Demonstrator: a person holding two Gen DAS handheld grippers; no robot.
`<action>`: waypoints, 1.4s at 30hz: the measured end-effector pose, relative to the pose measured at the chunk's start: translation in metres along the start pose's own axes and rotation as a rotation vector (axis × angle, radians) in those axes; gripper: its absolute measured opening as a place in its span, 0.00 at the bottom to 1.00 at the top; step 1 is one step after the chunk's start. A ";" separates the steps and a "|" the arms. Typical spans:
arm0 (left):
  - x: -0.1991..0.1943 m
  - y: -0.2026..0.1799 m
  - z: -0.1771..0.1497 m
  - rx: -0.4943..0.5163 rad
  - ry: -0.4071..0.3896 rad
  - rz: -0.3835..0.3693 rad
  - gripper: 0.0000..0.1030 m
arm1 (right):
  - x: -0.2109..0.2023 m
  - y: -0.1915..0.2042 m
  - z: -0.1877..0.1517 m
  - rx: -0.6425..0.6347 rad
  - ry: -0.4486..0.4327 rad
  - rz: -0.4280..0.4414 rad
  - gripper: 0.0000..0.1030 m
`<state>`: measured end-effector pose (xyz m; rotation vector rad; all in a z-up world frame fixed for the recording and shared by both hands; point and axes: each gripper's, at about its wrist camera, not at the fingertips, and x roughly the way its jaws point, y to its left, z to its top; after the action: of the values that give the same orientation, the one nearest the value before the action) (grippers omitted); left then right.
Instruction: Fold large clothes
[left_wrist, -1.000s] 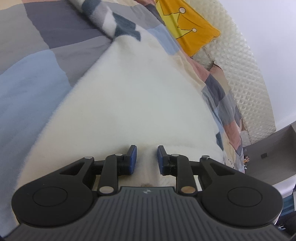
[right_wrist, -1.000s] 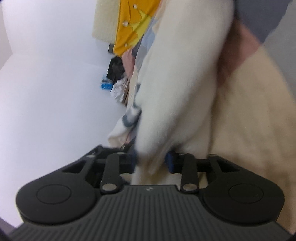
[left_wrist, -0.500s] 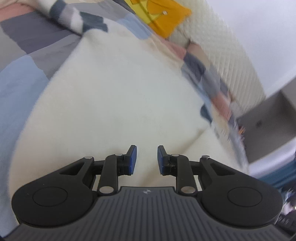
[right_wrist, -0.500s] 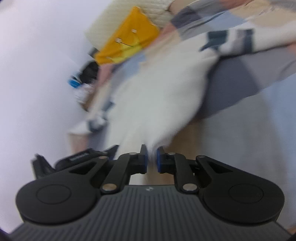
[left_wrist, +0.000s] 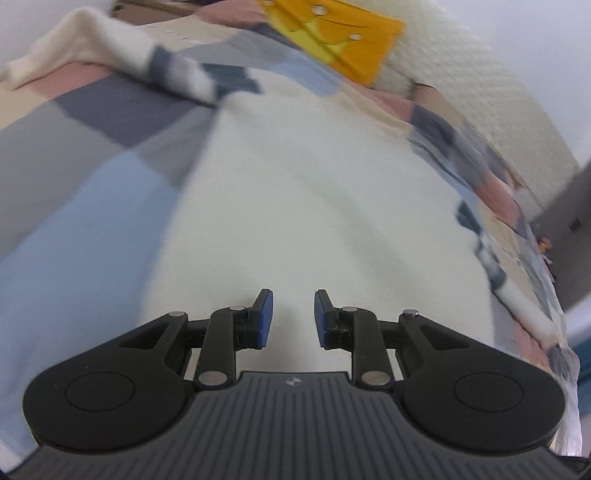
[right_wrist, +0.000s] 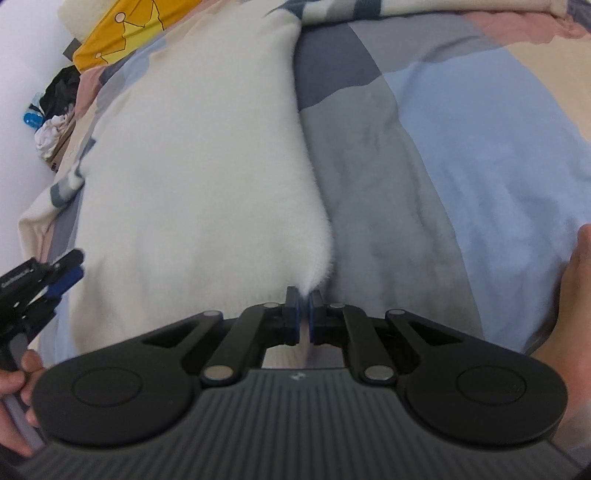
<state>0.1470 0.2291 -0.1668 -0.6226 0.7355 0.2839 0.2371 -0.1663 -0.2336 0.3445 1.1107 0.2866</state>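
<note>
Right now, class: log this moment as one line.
left gripper: open above white garment | right gripper: shut on garment's corner | surface: patchwork bedcover

Hardly any readable text in either view

A small pale emblem (right_wrist: 297, 377) sits on the ribbed grey housing of the right gripper (right_wrist: 304, 308), at its middle near the jaws, and the same emblem (left_wrist: 293, 381) sits on the left gripper (left_wrist: 293, 314); it is a mark, not letters. In the right wrist view, at the far left edge, the black side of the left gripper carries a short line of white lettering (right_wrist: 16, 277), too small and tilted to read. The yellow pillow (left_wrist: 343, 40) shows a drawn crown outline, no words.
</note>
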 end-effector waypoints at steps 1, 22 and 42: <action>-0.002 0.005 0.003 -0.005 0.007 0.011 0.26 | -0.002 -0.001 -0.002 0.002 -0.006 0.002 0.08; -0.009 0.079 0.033 -0.105 0.232 0.028 0.53 | -0.018 -0.021 0.002 0.140 -0.038 0.168 0.58; -0.011 0.063 0.031 -0.051 0.244 -0.060 0.15 | -0.019 0.000 0.000 0.041 -0.019 0.245 0.08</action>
<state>0.1271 0.2971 -0.1680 -0.7350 0.9441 0.1733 0.2296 -0.1739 -0.2183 0.5199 1.0569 0.4767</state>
